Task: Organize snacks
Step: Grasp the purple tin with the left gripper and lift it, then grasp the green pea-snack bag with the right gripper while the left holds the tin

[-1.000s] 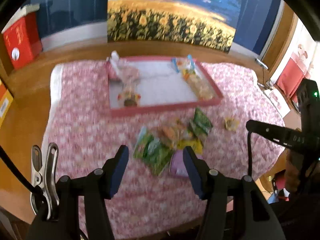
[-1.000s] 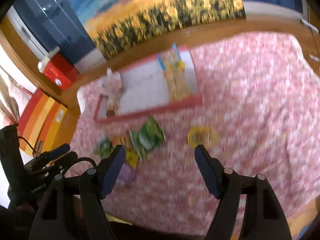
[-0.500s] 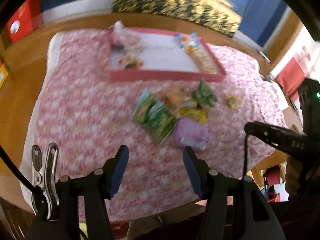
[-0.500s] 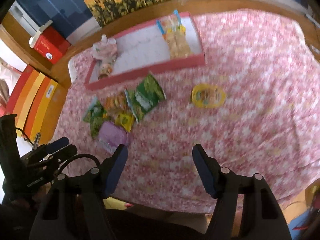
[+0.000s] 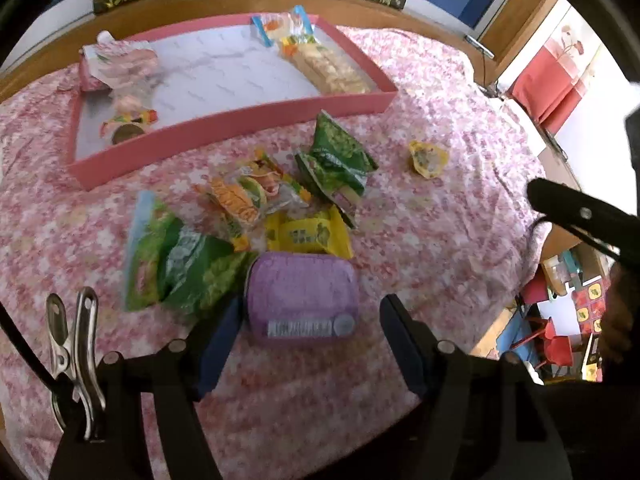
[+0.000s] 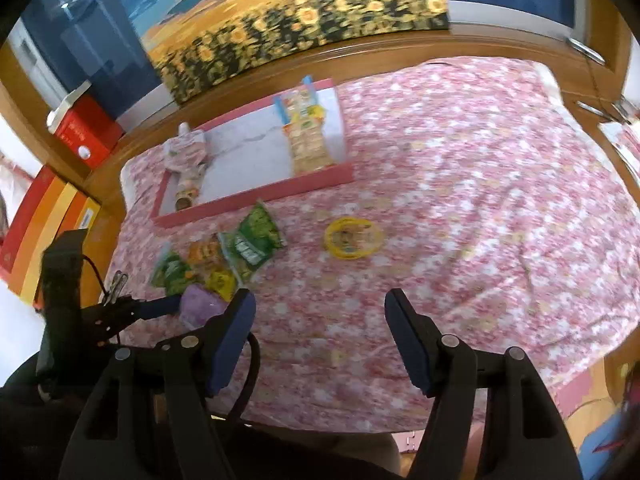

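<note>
Pink floral cloth is covering the tabletop [image 5: 440, 232], loose snacks lying before the pink tray [image 5: 240, 120]. Left claw [image 5: 310, 330] is gaping wide around the purple pack [image 5: 302, 294], seemingly to grip it; right claw [image 6: 320, 336] is hovering wide, empty.

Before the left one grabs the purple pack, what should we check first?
1. Left gripper fingers open wide: ok.
2. Purple pack lined up between the fingers: ok, centred just ahead of them.
3. Nothing lying on the pack: ok; the yellow packet only meets its far edge, the green bag its left side.
4. Fingers low enough to close on it: cannot tell.
5. Room in the pink tray: ok, bare middle.
6. Right gripper out of the way: ok, open over bare cloth.
</note>
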Tool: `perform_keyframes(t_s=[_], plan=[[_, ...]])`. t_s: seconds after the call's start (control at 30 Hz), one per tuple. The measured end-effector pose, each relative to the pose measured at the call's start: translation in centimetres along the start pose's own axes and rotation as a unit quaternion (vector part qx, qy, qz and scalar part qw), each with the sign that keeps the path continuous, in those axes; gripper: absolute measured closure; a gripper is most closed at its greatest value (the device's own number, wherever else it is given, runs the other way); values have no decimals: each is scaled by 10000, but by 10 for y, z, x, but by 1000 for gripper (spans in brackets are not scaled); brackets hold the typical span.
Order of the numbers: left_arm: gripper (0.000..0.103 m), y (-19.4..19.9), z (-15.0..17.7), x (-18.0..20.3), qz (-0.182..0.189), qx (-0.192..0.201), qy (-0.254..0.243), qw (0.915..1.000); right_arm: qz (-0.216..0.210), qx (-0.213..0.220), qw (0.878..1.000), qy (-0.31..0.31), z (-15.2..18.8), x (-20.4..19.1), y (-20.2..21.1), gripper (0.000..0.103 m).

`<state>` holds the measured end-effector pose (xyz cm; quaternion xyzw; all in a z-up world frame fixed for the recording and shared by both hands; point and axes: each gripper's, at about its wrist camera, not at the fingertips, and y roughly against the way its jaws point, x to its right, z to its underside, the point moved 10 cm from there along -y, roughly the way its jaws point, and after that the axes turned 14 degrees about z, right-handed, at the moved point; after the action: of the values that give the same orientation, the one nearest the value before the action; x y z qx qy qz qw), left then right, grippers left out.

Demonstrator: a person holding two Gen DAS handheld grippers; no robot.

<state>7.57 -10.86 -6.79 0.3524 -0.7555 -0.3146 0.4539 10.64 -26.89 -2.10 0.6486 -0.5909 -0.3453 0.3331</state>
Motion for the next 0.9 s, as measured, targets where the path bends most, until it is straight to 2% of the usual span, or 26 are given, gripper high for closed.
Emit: perform_keyframes(t_s=[0.13, 0.2, 0.37, 0.53, 0.63, 0.73, 0.8, 0.9], plan=[[30, -8, -6, -2, 79, -1, 47, 10000, 110, 32, 9997, -229, 1, 17, 4, 33], [39, -8, -8, -2, 10, 37, 20, 10000, 131, 26, 9995, -288, 1, 21, 4, 33], [39, 1, -8, -2, 133, 184, 25, 9997, 97, 19, 9995, -298, -1, 20, 2, 33], [39, 28, -13, -1, 84, 578, -74, 9983, -61, 92, 9999, -101, -9, 4, 1, 33], [39, 47, -13, -7, -328, 832, -119, 9959, -193, 105, 9998, 33, -14, -9, -1, 34], [39, 74, -11, -21, -805, 1196, -9, 9896, -347, 80, 9992, 178, -17, -23, -5, 33], [39, 92, -6, -32, -984, 1478, 185, 9839, -505, 58, 9982, 314, -19, -37, -8, 34], [39, 112, 4, -54, -1204, 1695, 561, 9765, -758, 10, 9958, 512, -19, -57, -12, 34]])
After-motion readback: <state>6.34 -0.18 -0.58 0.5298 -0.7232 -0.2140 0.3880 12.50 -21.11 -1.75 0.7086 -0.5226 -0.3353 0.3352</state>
